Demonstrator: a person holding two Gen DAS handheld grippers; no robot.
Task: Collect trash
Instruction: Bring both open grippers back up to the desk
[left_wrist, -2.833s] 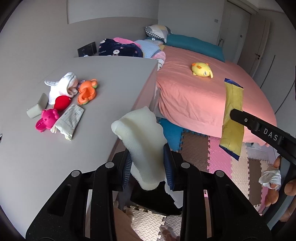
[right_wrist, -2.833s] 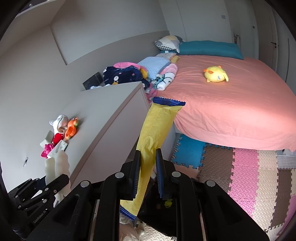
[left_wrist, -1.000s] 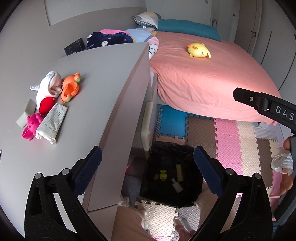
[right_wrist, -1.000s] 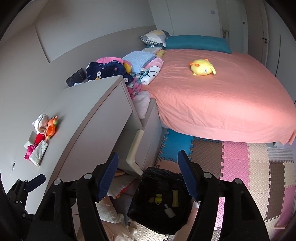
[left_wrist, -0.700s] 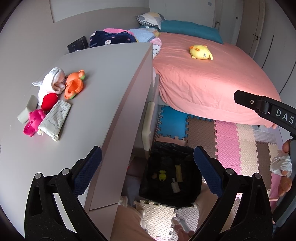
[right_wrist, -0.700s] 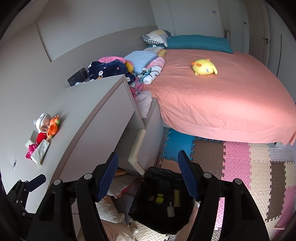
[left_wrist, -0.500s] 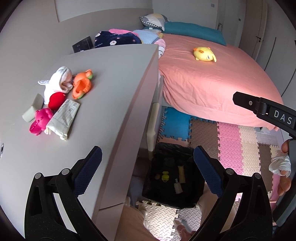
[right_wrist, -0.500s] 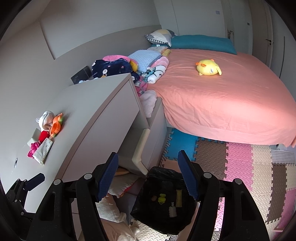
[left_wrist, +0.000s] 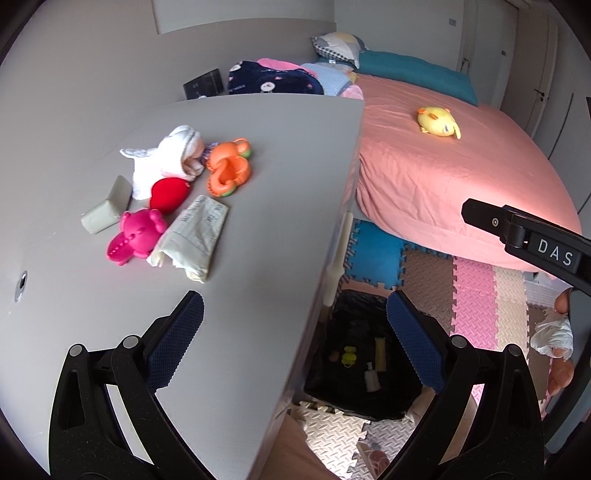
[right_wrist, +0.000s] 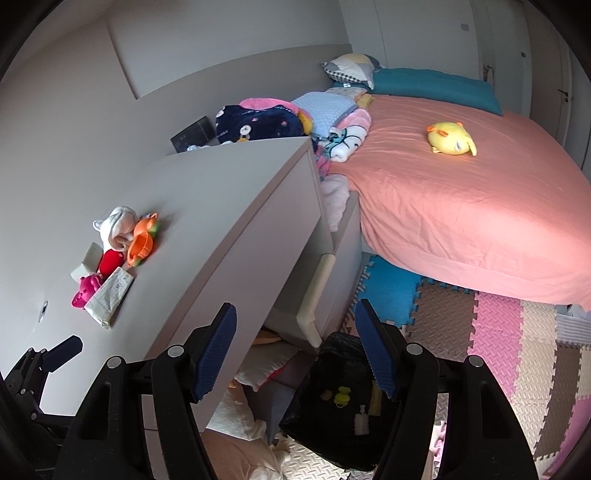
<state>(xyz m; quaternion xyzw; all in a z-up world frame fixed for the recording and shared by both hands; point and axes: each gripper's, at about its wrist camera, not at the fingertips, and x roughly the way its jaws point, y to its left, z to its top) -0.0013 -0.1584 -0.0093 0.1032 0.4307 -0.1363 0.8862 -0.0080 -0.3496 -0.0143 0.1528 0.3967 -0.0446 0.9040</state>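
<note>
**Both tongs released above the trash bag**

Left tongs (left_wrist: 295, 347) spread wide, gripping nothing, over the tabletop (left_wrist: 258, 177) edge. Right tongs (right_wrist: 295, 350) likewise parted, empty. Black trash bag (left_wrist: 364, 321) on the floor below, wrappers inside. Crumpled paper packet (left_wrist: 195, 236) lying among toys on the tabletop.

On the tabletop (left_wrist: 258, 184) lie six things: one white cloth toy (left_wrist: 166, 158); one orange toy (left_wrist: 229, 171); one red ball (left_wrist: 169, 192); one pink toy (left_wrist: 135, 236); one grey block (left_wrist: 107, 210); one crumpled paper wrapper (left_wrist: 195, 236); one yellow plush (left_wrist: 437, 122) on the bed (left_wrist: 461, 177); one black bag (left_wrist: 365, 365) on the floor; two pillows far right.
</note>
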